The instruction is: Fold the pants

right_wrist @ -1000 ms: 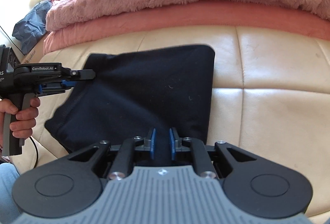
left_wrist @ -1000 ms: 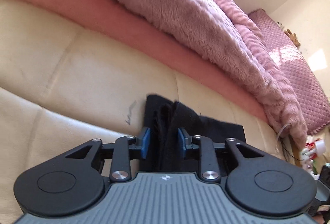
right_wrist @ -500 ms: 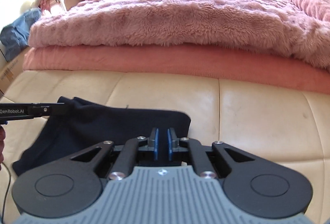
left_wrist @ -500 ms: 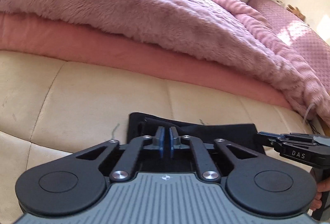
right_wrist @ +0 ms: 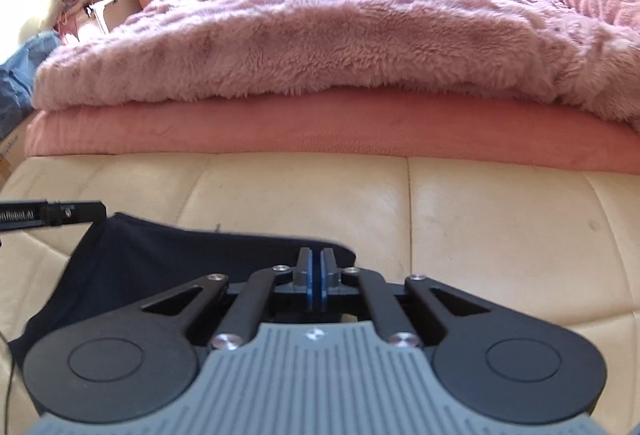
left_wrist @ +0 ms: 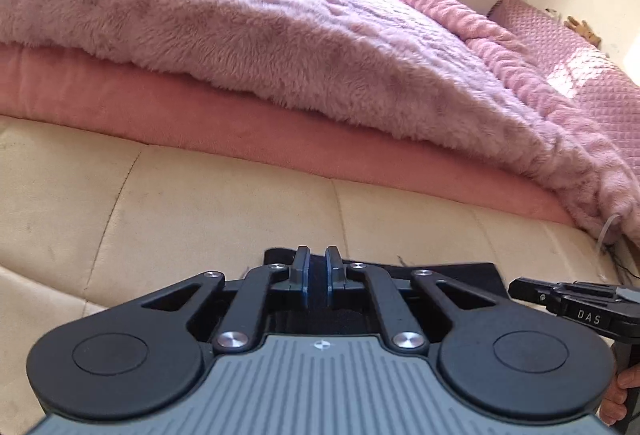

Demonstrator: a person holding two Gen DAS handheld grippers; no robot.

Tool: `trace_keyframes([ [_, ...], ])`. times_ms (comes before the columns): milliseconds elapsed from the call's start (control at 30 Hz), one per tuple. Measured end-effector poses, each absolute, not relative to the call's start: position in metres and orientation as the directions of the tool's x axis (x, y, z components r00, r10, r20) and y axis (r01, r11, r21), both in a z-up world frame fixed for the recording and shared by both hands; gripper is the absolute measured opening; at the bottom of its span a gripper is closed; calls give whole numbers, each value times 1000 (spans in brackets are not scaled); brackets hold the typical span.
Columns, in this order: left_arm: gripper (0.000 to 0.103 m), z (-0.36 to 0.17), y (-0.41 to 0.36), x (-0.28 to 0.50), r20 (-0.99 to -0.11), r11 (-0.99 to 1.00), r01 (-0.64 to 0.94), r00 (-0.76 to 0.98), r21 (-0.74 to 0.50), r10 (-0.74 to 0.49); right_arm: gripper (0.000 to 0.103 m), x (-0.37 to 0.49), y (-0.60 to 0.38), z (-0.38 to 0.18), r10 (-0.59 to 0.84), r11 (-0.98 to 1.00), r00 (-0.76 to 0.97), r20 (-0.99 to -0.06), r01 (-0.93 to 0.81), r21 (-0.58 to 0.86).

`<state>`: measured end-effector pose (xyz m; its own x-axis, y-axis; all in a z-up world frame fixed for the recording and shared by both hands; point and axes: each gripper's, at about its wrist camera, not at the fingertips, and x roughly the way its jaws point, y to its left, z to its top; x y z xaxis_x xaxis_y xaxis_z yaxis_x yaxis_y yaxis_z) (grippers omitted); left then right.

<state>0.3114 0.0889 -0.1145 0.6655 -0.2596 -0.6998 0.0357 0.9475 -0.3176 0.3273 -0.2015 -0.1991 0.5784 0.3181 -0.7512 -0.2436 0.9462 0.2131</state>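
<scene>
Pants [right_wrist: 168,259] on cushion [right_wrist: 500,235] beside blanket [right_wrist: 320,35].

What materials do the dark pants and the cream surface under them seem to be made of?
The dark pants: likely a soft knit or cotton, matte navy-black; it drapes limply and shows small lint specks. The cream surface: looks like leather or imitation leather, smooth with a slight sheen, stitched seams between padded panels, and some scuff marks.

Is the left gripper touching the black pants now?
Touching. In the left wrist view the left gripper has dark fabric of the pants pinched between its blue pads, with no gap on either side.
</scene>
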Motion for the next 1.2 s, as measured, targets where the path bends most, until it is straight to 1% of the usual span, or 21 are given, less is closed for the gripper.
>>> trace_keyframes([
  [100, 7, -101, 88, 283, -696, 950, 61, 666, -307, -267, 4, 292, -208, -186, 335, 940, 584, -740, -258, 222],
  [167, 7, -96, 87, 264, -704, 951, 67, 658, -302, -269, 10, 267, -211, -179, 340, 938, 582, -738, -259, 228],
  [233, 11, -96, 86, 247, -715, 959, 54, 655, -280, -246, 31, 244, -215, -176, 341, 939, 588, -733, -252, 235],
  [300, 23, -99, 86, 231, -720, 960, 35, 655, -276, -231, 35, 223, -219, -175, 320, 947, 595, -737, -230, 226],
  [333, 24, -102, 88, 224, -718, 957, 27, 656, -288, -234, 35, 216, -221, -176, 316, 948, 597, -737, -213, 234],
  [400, 25, -105, 87, 210, -711, 956, 20, 664, -293, -232, 34, 201, -226, -178, 329, 944, 595, -733, -191, 268],
  [500, 25, -112, 81, 195, -721, 971, 24, 665, -239, -194, 23, 184, -218, -182, 322, 946, 589, -741, -222, 235],
  [600, 24, -123, 78, 193, -753, 978, 16, 636, -208, -171, 19, 173, -206, -190, 331, 939, 560, -759, -274, 207],
  [700, 21, -141, 82, 196, -800, 984, -24, 585, -178, -131, 19, 169, -199, -206, 302, 946, 536, -789, -274, 176],
  [833, 22, -146, 95, 194, -794, 967, -61, 585, -249, -168, 20, 164, -194, -216, 273, 946, 543, -795, -303, 117],
  [933, 24, -143, 96, 189, -798, 972, -56, 582, -230, -156, 20, 167, -194, -213, 267, 945, 530, -805, -308, 110],
  [1000, 29, -141, 100, 187, -805, 972, -63, 574, -226, -150, 20, 169, -199, -209, 268, 945, 520, -811, -303, 118],
  [1067, 30, -135, 106, 184, -797, 969, -72, 584, -237, -152, 23, 170, -207, -203, 287, 946, 512, -809, -285, 156],
  [1100, 36, -132, 109, 183, -786, 965, -69, 596, -253, -164, 26, 170, -211, -199, 303, 945, 514, -802, -272, 183],
  [1133, 41, -129, 112, 183, -770, 958, -65, 612, -278, -182, 32, 171, -217, -196, 320, 943, 521, -791, -256, 212],
  [1167, 56, -126, 116, 183, -750, 948, -66, 630, -310, -201, 36, 173, -222, -193, 336, 940, 530, -779, -239, 243],
  [1200, 71, -124, 120, 183, -729, 936, -75, 650, -345, -217, 45, 176, -227, -190, 352, 936, 538, -766, -219, 276],
])
